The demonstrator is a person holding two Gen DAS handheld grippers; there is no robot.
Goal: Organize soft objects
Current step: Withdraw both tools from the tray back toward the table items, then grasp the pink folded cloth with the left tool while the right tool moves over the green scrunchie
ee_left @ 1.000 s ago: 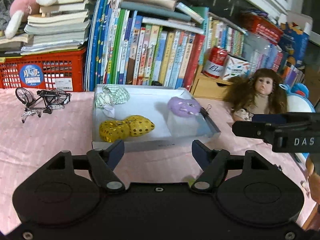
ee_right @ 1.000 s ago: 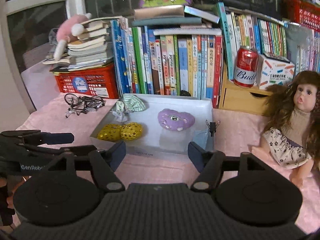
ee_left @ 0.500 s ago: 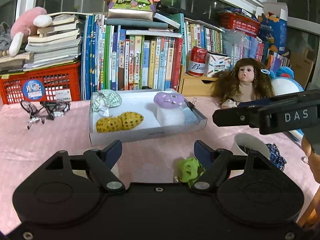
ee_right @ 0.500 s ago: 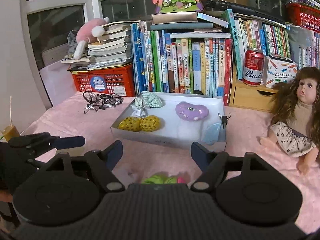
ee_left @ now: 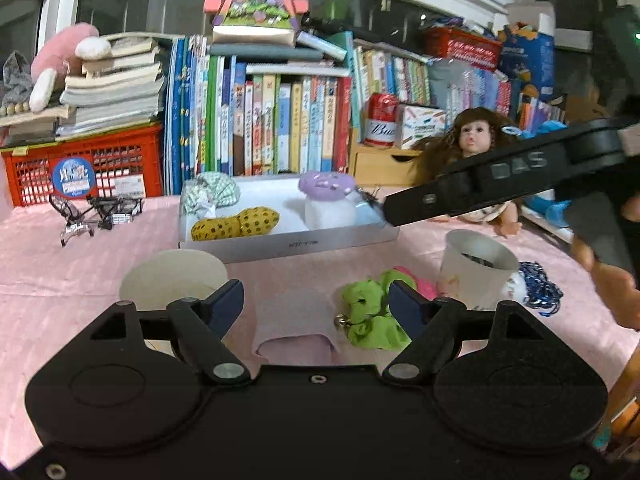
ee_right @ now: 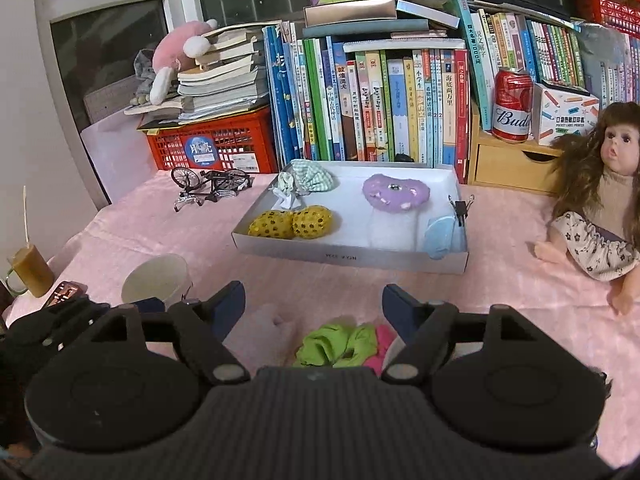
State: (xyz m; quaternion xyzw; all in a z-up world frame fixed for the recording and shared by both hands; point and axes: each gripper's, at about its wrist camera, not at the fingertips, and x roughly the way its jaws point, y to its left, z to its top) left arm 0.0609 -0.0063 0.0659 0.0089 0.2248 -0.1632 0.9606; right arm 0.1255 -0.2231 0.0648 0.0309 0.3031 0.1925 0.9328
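We have four soft toys in the white box (ee_right: 352, 256); the green and pink scrunchies (ee_right: 340, 346) lie on the pink cloth before both grippers (ee_left: 316, 304) (ee_right: 314, 306), jaws spread, empty.

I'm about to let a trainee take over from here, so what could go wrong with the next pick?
The green soft toy lies tangled with a pink one, so a grab may lift both. Paper cups stand close on either side and could tip if an open gripper sweeps wide. The right gripper and left gripper both face the same pile and might collide.
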